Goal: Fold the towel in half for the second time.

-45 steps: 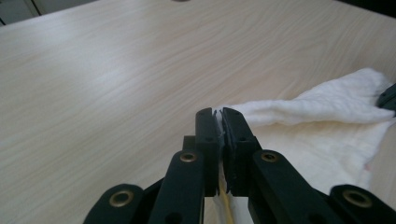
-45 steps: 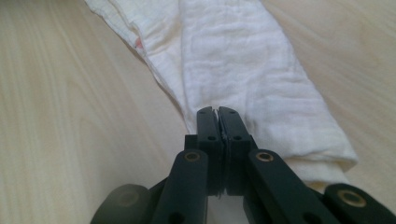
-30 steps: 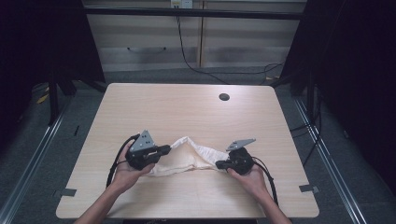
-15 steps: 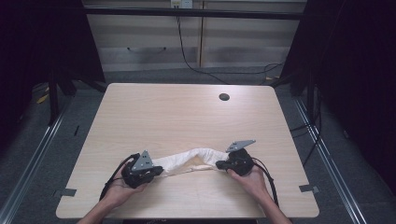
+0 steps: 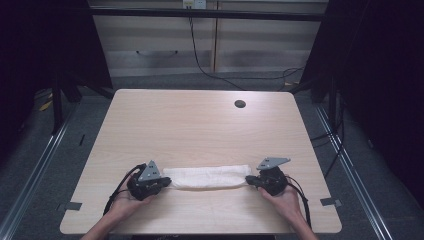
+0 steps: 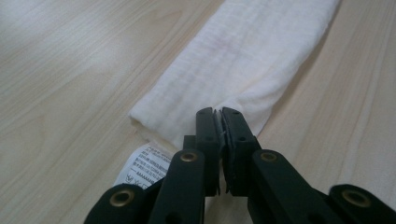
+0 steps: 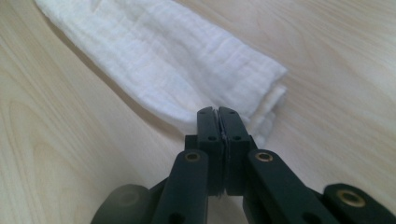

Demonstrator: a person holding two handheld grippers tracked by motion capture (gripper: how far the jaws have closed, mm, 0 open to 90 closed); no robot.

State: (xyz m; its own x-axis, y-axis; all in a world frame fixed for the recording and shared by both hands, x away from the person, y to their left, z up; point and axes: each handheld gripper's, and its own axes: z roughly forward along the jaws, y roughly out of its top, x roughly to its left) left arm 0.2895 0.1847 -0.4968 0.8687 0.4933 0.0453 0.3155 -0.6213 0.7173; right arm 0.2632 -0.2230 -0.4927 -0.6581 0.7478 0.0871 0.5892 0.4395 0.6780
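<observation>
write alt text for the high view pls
A person's two hands hold tongs, the left tongs and right tongs each shut on one end of a folded white cloth, stretched flat near the front edge of a wooden table.

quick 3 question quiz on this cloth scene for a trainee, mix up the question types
1. True or false: the white cloth lies as a long folded band on the table.
2. Which tongs grip the cloth? A) left only B) right only C) both
3. Fill in: beside the left tongs' jaws, a printed ____ sticks out from the cloth's end.

Key
1. True; it stretches flat between the two hands.
2. C; the left tongs and the right tongs are each shut on one end of the cloth.
3. Label; its print is too small to read.
</observation>
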